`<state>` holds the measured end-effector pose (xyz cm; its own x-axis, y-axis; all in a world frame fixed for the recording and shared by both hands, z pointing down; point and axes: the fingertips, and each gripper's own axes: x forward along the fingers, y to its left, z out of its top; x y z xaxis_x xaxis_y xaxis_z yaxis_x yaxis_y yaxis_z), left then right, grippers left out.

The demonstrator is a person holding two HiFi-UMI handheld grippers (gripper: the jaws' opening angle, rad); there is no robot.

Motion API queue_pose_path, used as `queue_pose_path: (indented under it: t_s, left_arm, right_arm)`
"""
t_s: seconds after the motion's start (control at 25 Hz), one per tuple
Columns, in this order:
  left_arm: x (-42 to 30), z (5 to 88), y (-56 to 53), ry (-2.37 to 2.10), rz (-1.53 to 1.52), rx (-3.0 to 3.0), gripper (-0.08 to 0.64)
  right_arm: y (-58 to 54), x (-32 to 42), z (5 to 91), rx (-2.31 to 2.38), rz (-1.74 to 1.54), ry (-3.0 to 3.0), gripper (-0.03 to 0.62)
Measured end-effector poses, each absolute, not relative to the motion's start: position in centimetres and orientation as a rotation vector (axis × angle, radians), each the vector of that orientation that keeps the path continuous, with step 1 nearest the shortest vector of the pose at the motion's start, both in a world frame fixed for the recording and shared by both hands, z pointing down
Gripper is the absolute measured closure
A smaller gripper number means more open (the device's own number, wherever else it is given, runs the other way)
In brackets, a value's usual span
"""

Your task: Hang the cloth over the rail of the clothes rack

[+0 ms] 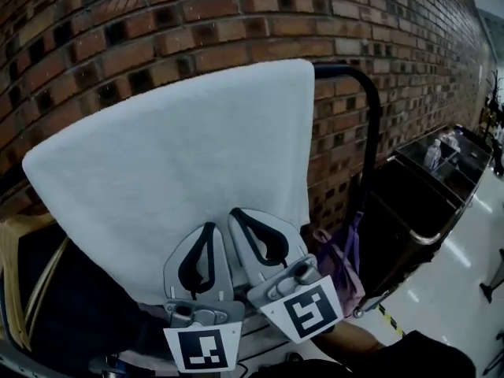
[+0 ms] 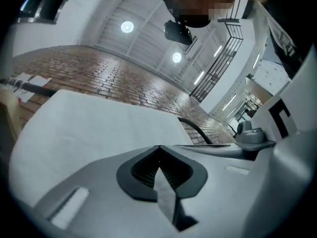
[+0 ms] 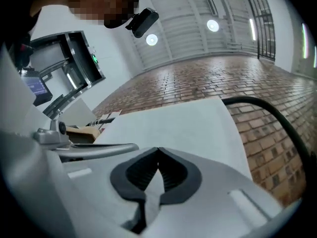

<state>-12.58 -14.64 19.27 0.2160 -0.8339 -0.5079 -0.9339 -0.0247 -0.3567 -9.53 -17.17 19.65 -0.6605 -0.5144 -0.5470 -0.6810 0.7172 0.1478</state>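
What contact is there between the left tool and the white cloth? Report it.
Touching. The left gripper view shows the left tool closed, with a fold of the white cloth pinched between its dark pads.

The cloth (image 1: 181, 172) is plain white, the rail (image 1: 370, 109) black, the wall (image 1: 157, 14) red-brown brick with dark patches.

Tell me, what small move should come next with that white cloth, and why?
Probably a gentle pull downward to smooth the cloth. It seems to be draped over the black rail already, and the left gripper and right gripper sit side by side with jaws shut on its lower edge.
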Motion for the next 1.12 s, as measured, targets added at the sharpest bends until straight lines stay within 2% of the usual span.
queue_pose_path:
  t_s: [0.44,1.12]
  left_arm:
    - [-12.7,29.1,-15.1,1.827,0.063,-2.022,0.552]
    - [-13.7,33.6,-14.8,1.977,-0.034,-2.059,0.552]
  right_arm:
    - [-17.0,-9.2,30.1,-1.061,0.325,2.638,0.588]
    - [-16.0,-9.6,32.6,-1.049,0.368,2.679,0.588]
